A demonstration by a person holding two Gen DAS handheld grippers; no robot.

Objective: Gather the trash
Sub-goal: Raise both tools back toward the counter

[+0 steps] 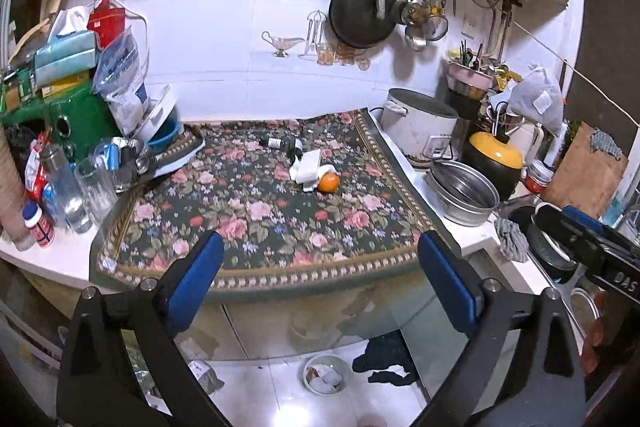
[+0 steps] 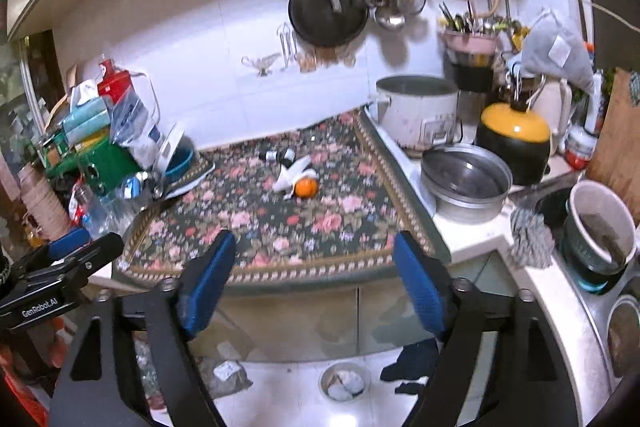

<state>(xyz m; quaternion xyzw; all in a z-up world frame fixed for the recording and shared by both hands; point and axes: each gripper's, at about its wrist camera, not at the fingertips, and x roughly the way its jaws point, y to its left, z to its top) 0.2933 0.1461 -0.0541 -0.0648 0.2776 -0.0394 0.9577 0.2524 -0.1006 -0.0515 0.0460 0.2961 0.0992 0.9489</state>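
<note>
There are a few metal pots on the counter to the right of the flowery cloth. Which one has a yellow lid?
The black pot behind the open steel basin. The basin and the tall white pot have no lids.

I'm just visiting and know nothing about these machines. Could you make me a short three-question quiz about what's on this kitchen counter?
1. True or false: the left claw holds something.
2. What lies against the orange on the floral cloth? A) crumpled white paper B) a spoon C) a sponge
3. Fill in: on the floor below the counter sits a small ____ with scraps inside.

Key
1. False; both it and the right claw are open and empty.
2. A, the white paper.
3. Bowl.
</note>
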